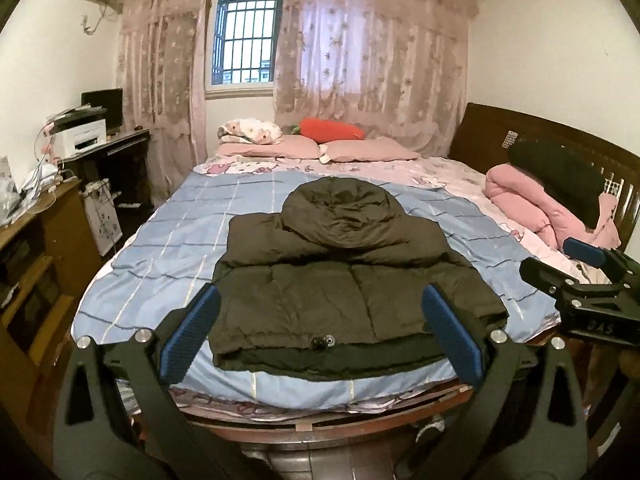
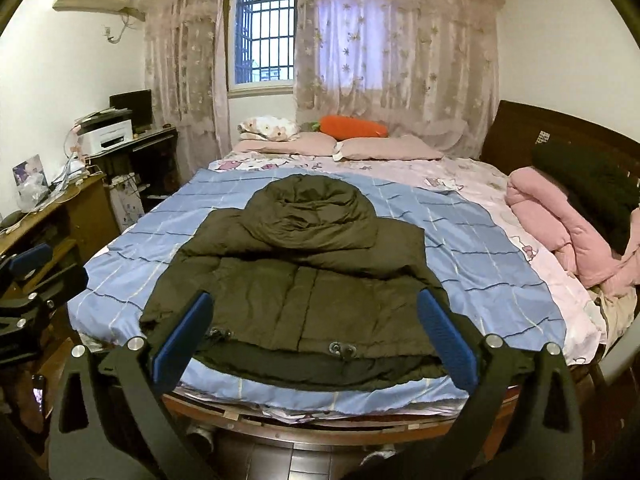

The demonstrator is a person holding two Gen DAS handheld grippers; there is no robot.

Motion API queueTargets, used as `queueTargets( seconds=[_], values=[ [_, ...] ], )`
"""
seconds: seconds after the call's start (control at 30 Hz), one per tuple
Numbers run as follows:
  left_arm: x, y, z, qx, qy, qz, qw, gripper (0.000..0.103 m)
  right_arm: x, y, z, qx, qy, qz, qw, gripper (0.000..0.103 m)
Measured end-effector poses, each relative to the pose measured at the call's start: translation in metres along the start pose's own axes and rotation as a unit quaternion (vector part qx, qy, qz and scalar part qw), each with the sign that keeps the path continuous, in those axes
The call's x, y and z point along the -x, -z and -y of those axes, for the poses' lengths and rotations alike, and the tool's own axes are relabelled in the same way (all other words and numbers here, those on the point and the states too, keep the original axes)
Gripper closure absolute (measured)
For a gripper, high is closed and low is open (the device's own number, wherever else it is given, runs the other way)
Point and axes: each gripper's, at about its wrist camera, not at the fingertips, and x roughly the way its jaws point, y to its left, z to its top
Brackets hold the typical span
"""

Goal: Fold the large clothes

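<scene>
Left claw (image 1: pixel 320 334) wide open, holding nothing, poised over the near hem of the jacket (image 1: pixel 344 280). Right claw (image 2: pixel 316 338) the same — fingers spread, empty, above the bed's foot edge. In the left view the right claw shows off to the side, well apart from the cloth.

Jacket lies on the blue quilt (image 1: pixel 168 240), near the foot of the bed (image 2: pixel 360 436). Sleeves look tucked in, body doubled to a squarish block, hood (image 1: pixel 340 212) flat on top. Judged mostly folded — perhaps the hood or one last fold remains; cannot tell for sure.

Containers: none in use. Pink bedding (image 2: pixel 560 232) heaped at the right side.
</scene>
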Motion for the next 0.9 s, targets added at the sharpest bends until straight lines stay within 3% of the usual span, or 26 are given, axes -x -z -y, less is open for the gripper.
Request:
queueTargets(
  seconds=[0.27,0.33,0.4,0.47,0.5,0.57,0.63,0.73,0.77,0.8,0.9],
  values=[
    [0.003,0.003,-0.003,0.007,0.010,0.003,0.9999,0.002,0.006,0.009,0.013,-0.020,-0.013,0.001,1.000,0.001],
    [-0.004,0.003,-0.013,0.050,0.037,-0.013,0.9980,0.002,0.002,0.012,0.031,-0.049,-0.025,-0.006,0.998,0.001],
    [-0.017,0.004,-0.033,0.111,0.073,-0.043,0.9901,0.002,-0.011,0.015,0.065,-0.102,-0.040,-0.027,0.994,0.001],
    [-0.040,0.009,-0.062,0.204,0.132,-0.079,0.9667,0.002,-0.025,0.020,0.099,-0.156,-0.063,-0.038,0.985,0.001],
    [-0.056,0.015,-0.079,0.254,0.162,-0.097,0.9484,0.002,-0.034,0.023,0.119,-0.184,-0.073,-0.043,0.979,0.001],
    [-0.082,0.025,-0.105,0.315,0.184,-0.111,0.9244,0.002,-0.057,0.033,0.159,-0.236,-0.094,-0.051,0.966,0.001],
    [-0.107,0.037,-0.128,0.359,0.190,-0.113,0.9068,0.002,-0.079,0.045,0.190,-0.281,-0.109,-0.060,0.952,0.001],
    [-0.149,0.059,-0.164,0.422,0.215,-0.118,0.8726,0.002,-0.128,0.082,0.243,-0.385,-0.146,-0.094,0.906,0.001],
    [-0.160,0.067,-0.174,0.440,0.217,-0.118,0.8631,0.002,-0.148,0.102,0.262,-0.432,-0.163,-0.105,0.881,0.001],
    [-0.174,0.079,-0.187,0.467,0.215,-0.116,0.8500,0.002,-0.159,0.114,0.272,-0.455,-0.173,-0.110,0.866,0.001],
    [-0.199,0.101,-0.214,0.511,0.203,-0.109,0.8280,0.002,-0.184,0.144,0.294,-0.506,-0.181,-0.114,0.836,0.001]
  ],
)
